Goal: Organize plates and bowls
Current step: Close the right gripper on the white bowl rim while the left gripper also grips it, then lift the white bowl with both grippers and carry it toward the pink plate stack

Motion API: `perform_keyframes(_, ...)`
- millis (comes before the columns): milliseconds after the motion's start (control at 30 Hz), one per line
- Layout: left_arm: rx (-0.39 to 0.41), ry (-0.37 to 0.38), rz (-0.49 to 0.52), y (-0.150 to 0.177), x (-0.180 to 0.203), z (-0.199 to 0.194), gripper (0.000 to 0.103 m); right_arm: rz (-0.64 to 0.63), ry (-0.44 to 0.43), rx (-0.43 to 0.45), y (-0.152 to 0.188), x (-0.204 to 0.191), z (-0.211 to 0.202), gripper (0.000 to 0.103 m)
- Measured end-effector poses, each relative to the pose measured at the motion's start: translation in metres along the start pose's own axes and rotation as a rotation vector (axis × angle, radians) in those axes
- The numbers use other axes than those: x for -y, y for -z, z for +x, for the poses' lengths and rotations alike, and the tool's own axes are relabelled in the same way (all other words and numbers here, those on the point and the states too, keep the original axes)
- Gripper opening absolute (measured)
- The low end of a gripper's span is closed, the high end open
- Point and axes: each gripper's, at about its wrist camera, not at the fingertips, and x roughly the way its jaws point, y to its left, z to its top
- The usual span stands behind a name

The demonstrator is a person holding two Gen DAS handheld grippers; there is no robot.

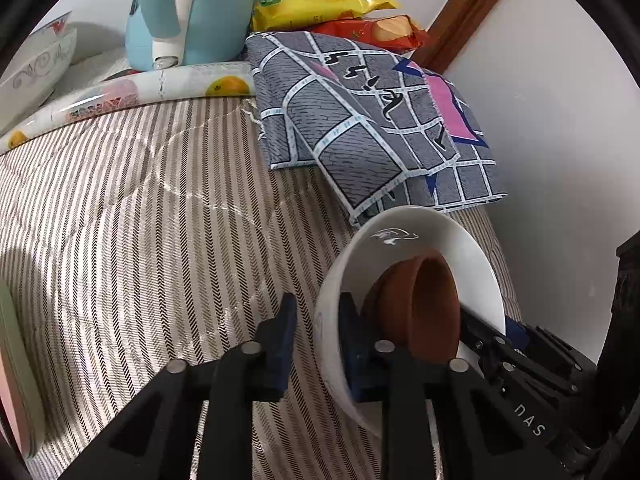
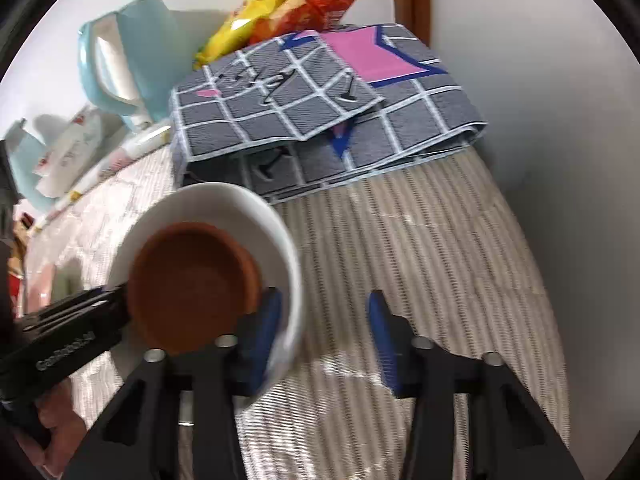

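While the left hand-held gripper [image 1: 314, 344] pinches the rim of the white ceramic bowl [image 1: 472, 268] tilted above the striped tabletop [image 1: 160, 208], the small brown clay bowl [image 1: 424, 304] sits nested inside. The right hand-held gripper [image 2: 324, 340] stands apart, one finger by the white rim, clamping nothing. Step in hand: stacking bowls. The next move probably calls for levelling and setting the stack down.

White bowl [image 1: 472, 256] holding brown bowl [image 1: 420, 304], left gripper [image 1: 316, 340] astride its rim, striped cloth [image 1: 140, 220]
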Motion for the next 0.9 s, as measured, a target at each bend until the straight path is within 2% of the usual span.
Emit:
perform_keyframes(133,0.016,-0.026,0.007,0.0,0.007,-0.001,0.012,-0.011,-0.012,0.01,0.0,-0.009,0.0,0.013)
perform_keyframes(233,0.026,-0.042,-0.006,0.001,0.009,-0.001,0.011,-0.018,0.026,0.026,0.0,-0.015,0.0,0.013)
perform_keyframes(500,0.028,-0.058,-0.018,0.007,0.009,-0.005,0.01,-0.008,0.028,0.024,0.006,-0.014,-0.007,0.012)
perform_keyframes(900,0.024,-0.063,-0.039,0.037,0.002,-0.022,0.01,0.003,0.009,0.028,0.029,-0.018,-0.023,0.011)
